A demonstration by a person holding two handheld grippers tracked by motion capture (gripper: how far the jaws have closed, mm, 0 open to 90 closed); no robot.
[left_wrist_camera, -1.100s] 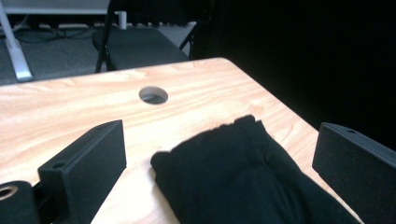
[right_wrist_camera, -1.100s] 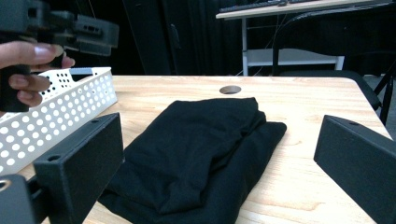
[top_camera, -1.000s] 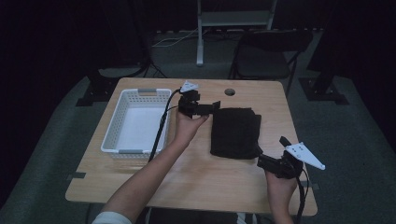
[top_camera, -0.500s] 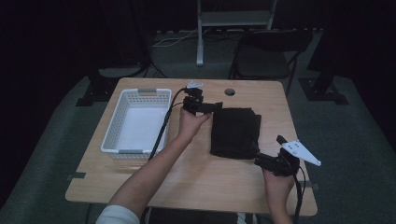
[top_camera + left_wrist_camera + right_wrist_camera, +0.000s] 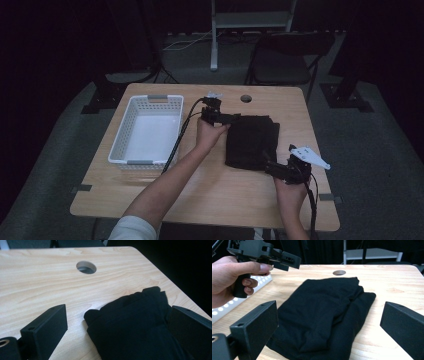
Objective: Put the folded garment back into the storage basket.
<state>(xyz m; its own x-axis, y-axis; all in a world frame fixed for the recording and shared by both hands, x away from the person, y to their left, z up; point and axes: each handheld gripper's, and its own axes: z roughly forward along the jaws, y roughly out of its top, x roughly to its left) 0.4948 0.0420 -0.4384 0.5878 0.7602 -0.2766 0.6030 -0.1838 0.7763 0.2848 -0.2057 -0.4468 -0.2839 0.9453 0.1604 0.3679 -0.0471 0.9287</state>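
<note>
While the black cloth point(image 5: 251, 142) lies folded at bench point(image 5: 150, 200) centre, the left claw point(image 5: 231, 119) has slid from its 12 o'clock edge toward the 10 o'clock corner, jaws apart astride that corner in the left gripper view. The right claw point(image 5: 269, 167) has crept closer to the 5 o'clock corner, jaws also wide, nothing held. Both now seem set to pinch opposite corners, likely to lift the cloth toward the white basket point(image 5: 121, 150) at 9 o'clock.
</note>
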